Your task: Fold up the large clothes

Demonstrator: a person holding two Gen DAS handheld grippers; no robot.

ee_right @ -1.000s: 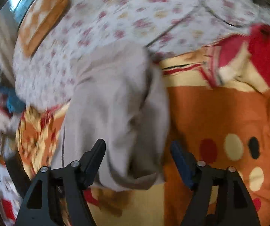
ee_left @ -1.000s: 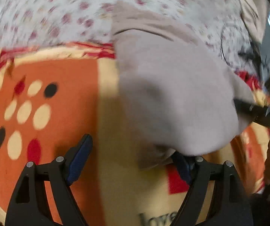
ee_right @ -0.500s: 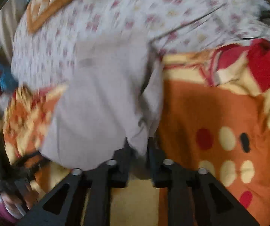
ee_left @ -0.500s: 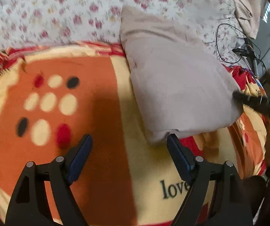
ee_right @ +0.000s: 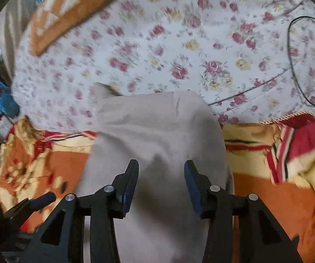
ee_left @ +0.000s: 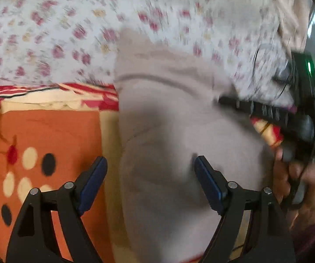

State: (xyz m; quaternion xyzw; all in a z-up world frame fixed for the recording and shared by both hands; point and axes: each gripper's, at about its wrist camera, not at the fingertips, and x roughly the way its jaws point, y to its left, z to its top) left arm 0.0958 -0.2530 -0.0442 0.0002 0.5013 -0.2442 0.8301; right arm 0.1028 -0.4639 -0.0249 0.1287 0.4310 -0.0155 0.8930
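Observation:
A folded grey-beige garment [ee_left: 170, 144] lies across the orange blanket and floral sheet. It also shows in the right wrist view [ee_right: 157, 135]. My left gripper [ee_left: 151, 182] is open above the garment's near left part, holding nothing. My right gripper [ee_right: 160, 186] is open just above the garment's near end, with the cloth under both fingers and none between them. The right gripper's fingers [ee_left: 256, 109] and the hand holding it show at the right of the left wrist view, over the garment's right edge.
An orange blanket [ee_left: 47, 135] with dots and red stripes covers the near bed. A floral sheet [ee_right: 179, 43] lies beyond. An orange checked cushion [ee_right: 69, 8] sits far left. A black cable [ee_right: 293, 65] loops at right. Clutter shows beside the bed at left.
The right gripper was shut on the garment's near edge half a second ago and has let go and opened. Both grippers have moved over the garment, which now lies flatter.

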